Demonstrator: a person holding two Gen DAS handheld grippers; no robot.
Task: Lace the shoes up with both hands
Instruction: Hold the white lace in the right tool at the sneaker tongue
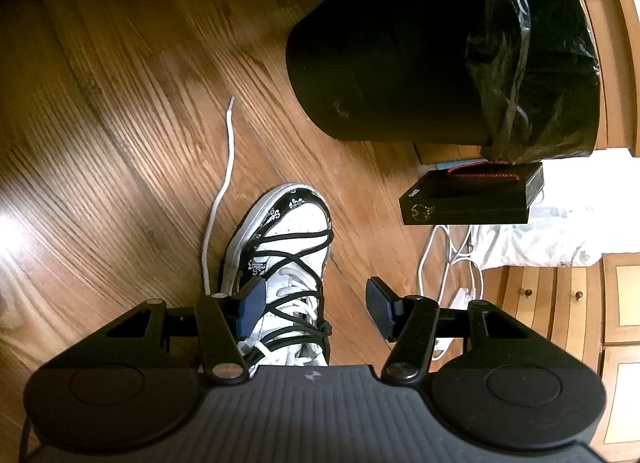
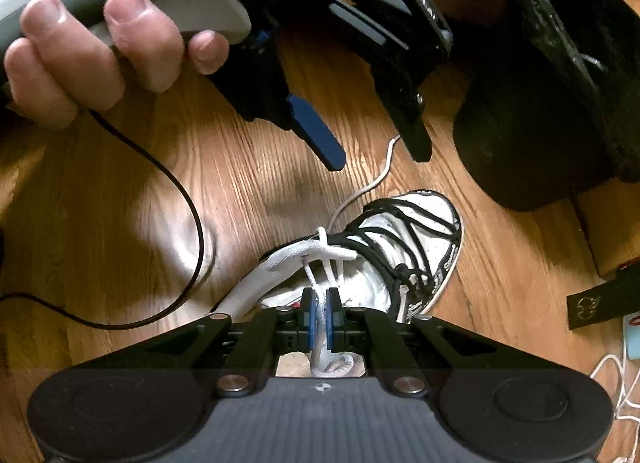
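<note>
- A black-and-white high-top sneaker is seen standing on a wooden plank floor, its toe pointed away from the left wrist camera.
- The sneaker's upper is crossed by a thin black lace, and a white lace is threaded near the collar.
- One loose end of the white lace is laid out across the floor beside the shoe, running past the toe.
- The left gripper is held over the shoe with its jaws apart; nothing is gripped between them.
- Its blue pads are seen on either side: one in front of the side of the shoe's upper, the other over bare floor beside the shoe. Whether the first pad touches the shoe cannot be told.
- In the right wrist view, the right gripper is closed with its jaws together on a strand of the white lace, which is drawn up from the eyelets at the top of the shoe.
- A short bunch of that lace is seen behind the pads, toward the camera.
- The left gripper is also caught in the right view, above the shoe, held by a hand wrapped round its grey handle.
- A thin black cable is looped over the floor beside the shoe.
- A black waste bin lined with a black plastic bag stands beyond the toe, with a small black box near it.
</note>
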